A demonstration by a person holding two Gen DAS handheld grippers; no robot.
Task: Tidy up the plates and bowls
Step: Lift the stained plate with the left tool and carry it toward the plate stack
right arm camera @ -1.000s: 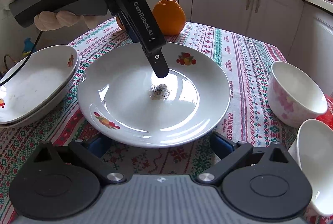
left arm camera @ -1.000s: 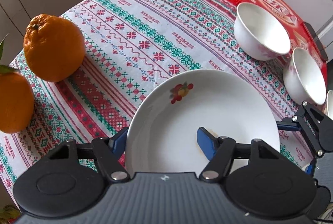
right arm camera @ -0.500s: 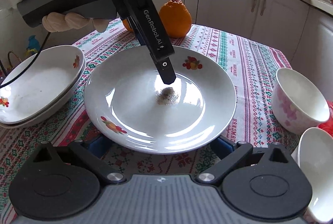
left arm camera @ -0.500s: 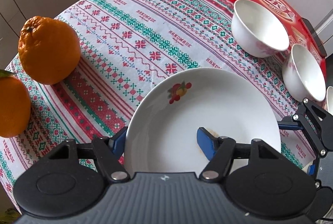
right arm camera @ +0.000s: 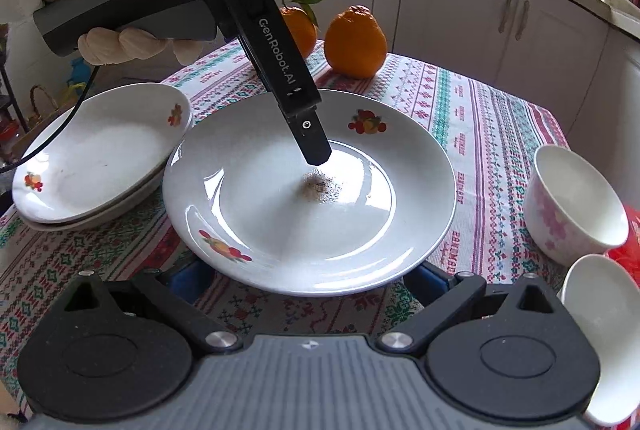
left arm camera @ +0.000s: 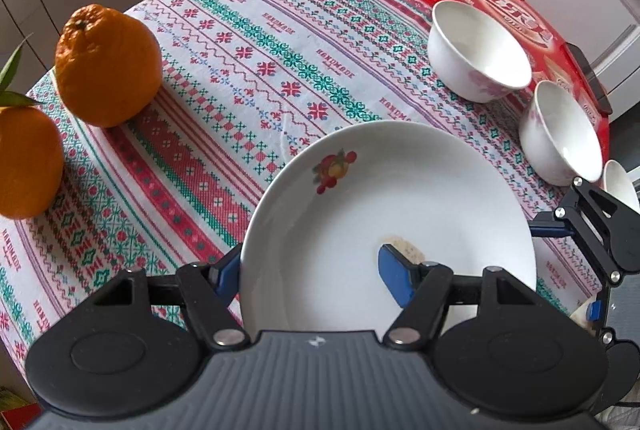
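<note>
- Stack: two plates lie nested at the table's left edge, with the top one tilted. It looks like the place where the loose plate belongs.
- Left gripper: it stands over the plate's left rim, one finger outside and one over the well. The jaws are apart and the pads do not seem to press.
- Plate: it lies mid-table near the front edge with a crumb spot at its centre. It is glazed china, so stiff, slick, brittle and fairly heavy. The thin raised rim is the best place to pinch, squarely.
- Right gripper: it waits low at the plate's near rim with its jaws wide and nothing in them.
- Bowls: they stand along the right edge, small and just as chippable.
</note>
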